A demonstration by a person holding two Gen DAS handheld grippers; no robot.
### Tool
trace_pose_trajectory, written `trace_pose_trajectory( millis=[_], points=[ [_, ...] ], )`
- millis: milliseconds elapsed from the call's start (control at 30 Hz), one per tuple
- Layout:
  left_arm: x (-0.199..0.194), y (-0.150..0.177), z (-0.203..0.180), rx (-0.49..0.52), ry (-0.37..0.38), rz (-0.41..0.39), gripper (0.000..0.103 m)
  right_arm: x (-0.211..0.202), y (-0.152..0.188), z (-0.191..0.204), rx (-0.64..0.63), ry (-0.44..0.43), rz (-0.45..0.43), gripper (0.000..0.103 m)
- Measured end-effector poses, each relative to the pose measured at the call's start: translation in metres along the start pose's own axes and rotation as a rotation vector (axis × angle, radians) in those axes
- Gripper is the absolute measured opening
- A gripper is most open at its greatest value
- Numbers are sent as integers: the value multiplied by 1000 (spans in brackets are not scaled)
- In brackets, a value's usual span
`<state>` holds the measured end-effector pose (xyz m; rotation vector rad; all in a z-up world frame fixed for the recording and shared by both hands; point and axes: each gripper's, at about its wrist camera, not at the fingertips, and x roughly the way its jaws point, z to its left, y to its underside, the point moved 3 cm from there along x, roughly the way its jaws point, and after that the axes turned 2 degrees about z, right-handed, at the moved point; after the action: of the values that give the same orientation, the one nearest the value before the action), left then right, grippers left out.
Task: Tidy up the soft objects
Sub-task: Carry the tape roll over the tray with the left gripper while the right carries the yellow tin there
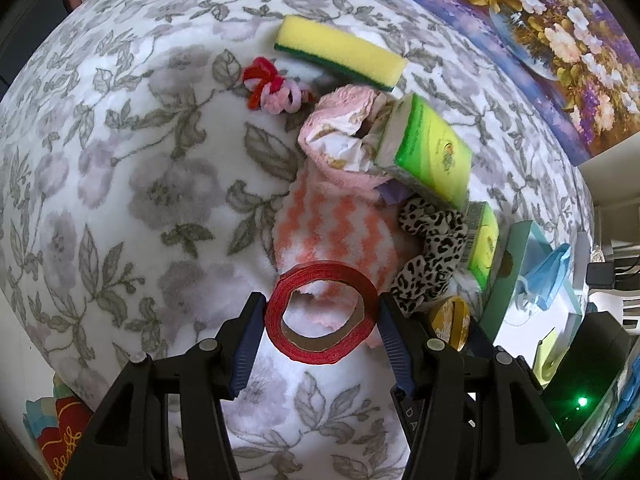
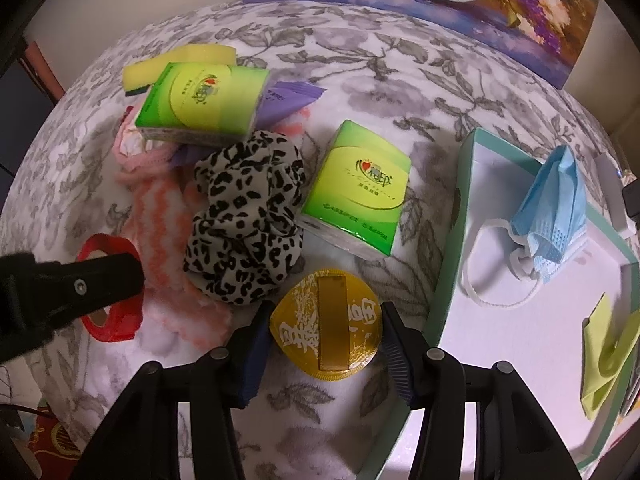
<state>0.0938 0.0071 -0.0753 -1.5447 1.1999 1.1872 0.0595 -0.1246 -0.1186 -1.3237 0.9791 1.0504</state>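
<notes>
Floral blanket [image 2: 460, 80] is mostly a pile ahead of both claws; only the blue mask [image 2: 556, 216] sits in the box [image 2: 452, 240], right of the right gripper [image 2: 326, 336], which straddles a gold packet [image 2: 326, 328], contact unclear. Left gripper [image 1: 322, 320] pinches the red ribbon roll [image 1: 320, 316].

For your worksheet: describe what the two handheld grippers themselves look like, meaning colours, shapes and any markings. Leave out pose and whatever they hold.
The left gripper and the right gripper match: angular black frames with triangular cut-outs and small silver pivot pins. Their fingers carry ribbed dark blue pads. Pale letters, only partly readable, mark the left gripper's frame. No cables, sleeves or hands show.
</notes>
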Motion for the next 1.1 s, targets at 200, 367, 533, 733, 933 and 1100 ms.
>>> trace_pose_trajectory(
  millis=[200,367,533,733,933,1100],
  points=[
    [-22,-3,-8,14,33,-70,58,-22,-4,-14,46,-60,-47,54],
    [-42,-1,-20,54,46,-137,58,-46,-7,-32,101,-98,-118,54],
    [-48,7,-44,136,37,-168,58,-70,-9,-70,194,-58,-169,54],
    [-44,30,-93,288,30,-167,58,-76,7,-136,344,72,-138,54],
    [-27,65,-144,460,13,-126,58,-74,41,-195,555,108,-59,54],
    [-4,88,-177,569,-29,-90,58,-74,67,-237,696,157,-19,54]
  ],
)
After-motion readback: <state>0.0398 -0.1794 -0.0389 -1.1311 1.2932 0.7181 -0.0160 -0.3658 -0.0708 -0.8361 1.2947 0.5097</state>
